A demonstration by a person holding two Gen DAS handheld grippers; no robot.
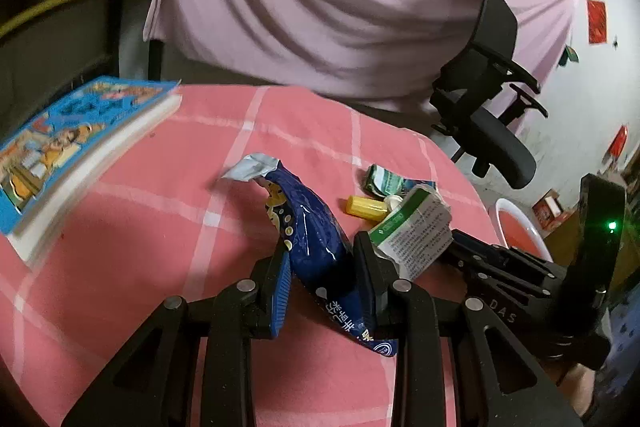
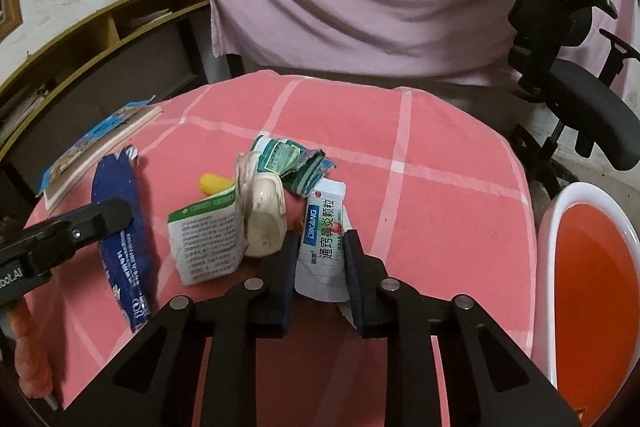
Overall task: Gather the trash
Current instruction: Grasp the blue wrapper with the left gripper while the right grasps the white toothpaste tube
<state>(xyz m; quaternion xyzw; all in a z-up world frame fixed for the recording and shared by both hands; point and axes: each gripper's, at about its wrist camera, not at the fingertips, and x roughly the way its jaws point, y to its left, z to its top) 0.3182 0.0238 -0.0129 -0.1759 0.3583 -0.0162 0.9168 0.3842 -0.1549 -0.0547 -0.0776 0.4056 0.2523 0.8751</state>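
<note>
The left gripper (image 1: 322,269) is clamped narrow on a blue snack wrapper (image 1: 310,227) lifted over the pink checked tablecloth (image 1: 132,219). The right gripper (image 2: 322,259), angled downward, pinches a white medicine sachet (image 2: 322,247) beside a crumpled green-and-white carton (image 2: 208,239) and yellow cap (image 2: 216,183).

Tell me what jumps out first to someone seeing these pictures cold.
A heap of litter in the middle of the pink checked tablecloth. The left gripper clamps a dark blue snack wrapper; the right gripper has a white medicine sachet between its fingers. A white bin with an orange liner waits right of the table.
</note>
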